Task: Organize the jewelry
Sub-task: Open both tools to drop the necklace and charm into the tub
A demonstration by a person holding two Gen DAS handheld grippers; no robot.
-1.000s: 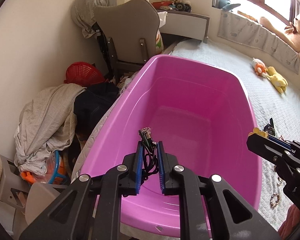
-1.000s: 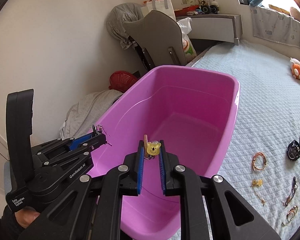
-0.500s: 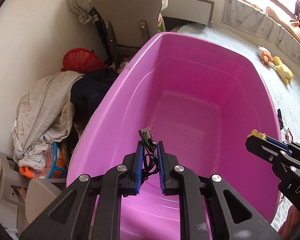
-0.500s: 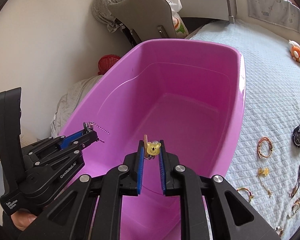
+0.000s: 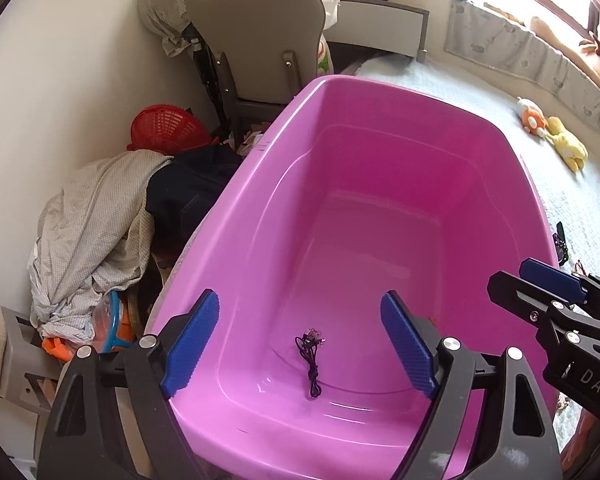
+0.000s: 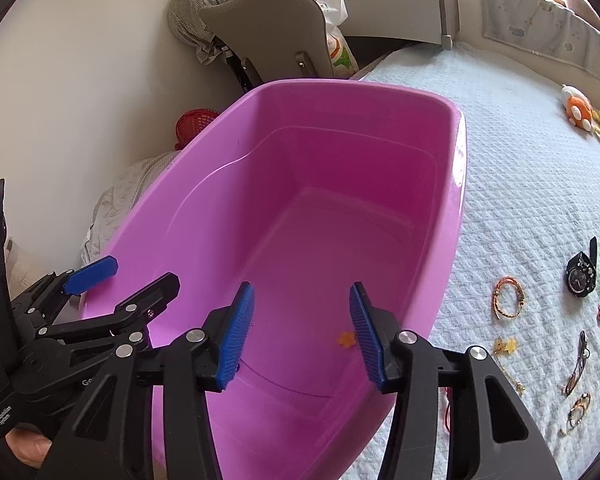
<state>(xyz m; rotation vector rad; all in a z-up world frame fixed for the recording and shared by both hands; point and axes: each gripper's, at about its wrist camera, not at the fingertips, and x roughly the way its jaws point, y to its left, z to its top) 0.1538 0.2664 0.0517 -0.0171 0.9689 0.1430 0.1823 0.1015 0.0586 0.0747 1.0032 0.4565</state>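
A large pink tub (image 5: 380, 96) (image 6: 458, 200) stands on the bed. Over its near end my left gripper (image 5: 300, 344) is opening, its blue pads wide apart and nothing between them. A dark cord necklace (image 5: 312, 360) lies on the tub floor below it. My right gripper (image 6: 302, 332) is opening too, and a small yellow bear charm (image 6: 346, 339) sits blurred in the tub just inside its right pad, touched by neither pad. More jewelry lies on the bedspread at the right: a bead bracelet (image 6: 508, 296), a black watch (image 6: 580, 276) and several other small pieces.
The white quilted bedspread (image 6: 520, 160) stretches right of the tub, with soft toys (image 5: 552, 136) far back. A grey chair (image 5: 256, 40), a red basket (image 5: 166, 128) and a heap of clothes (image 5: 92, 232) fill the gap by the wall left of the tub.
Both grippers, shut half a second ago, have opened. The dark necklace dropped from the left one onto the tub floor, and the yellow bear charm left the right one's pads.
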